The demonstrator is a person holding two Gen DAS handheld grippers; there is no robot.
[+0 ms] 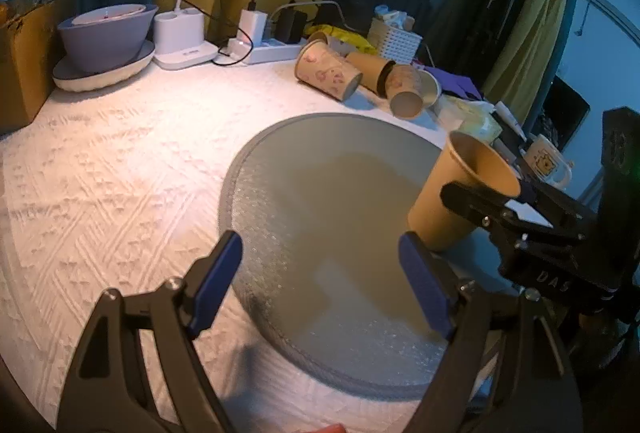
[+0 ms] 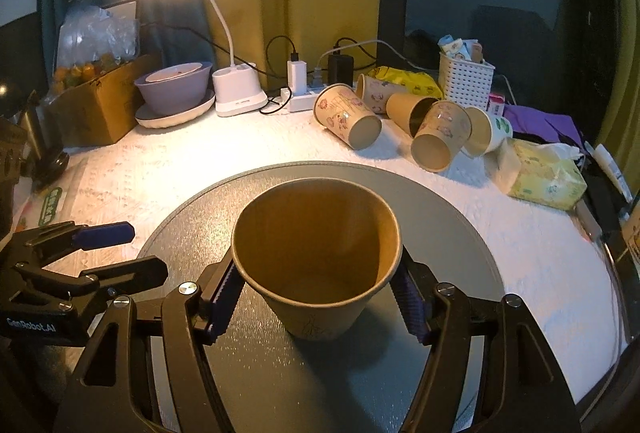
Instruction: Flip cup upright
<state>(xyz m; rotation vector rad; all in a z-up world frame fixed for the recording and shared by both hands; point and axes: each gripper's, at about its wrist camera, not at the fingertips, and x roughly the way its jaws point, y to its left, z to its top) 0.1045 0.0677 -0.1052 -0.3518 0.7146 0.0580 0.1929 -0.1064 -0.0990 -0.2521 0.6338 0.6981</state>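
Grey round mat, plain brown paper cup upright, right gripper fingers clamping it, left gripper fingers spread, empty.

The left gripper hangs over a round grey mat, its blue pads wide apart with nothing between them. At the mat's right edge a brown cup stands mouth up, slightly tilted, with the right gripper clamped at its rim. The mat lies on a white textured cloth. Behind it several paper cups lie on their sides. Further left stand a power strip, a white lamp base and a grey bowl on a plate
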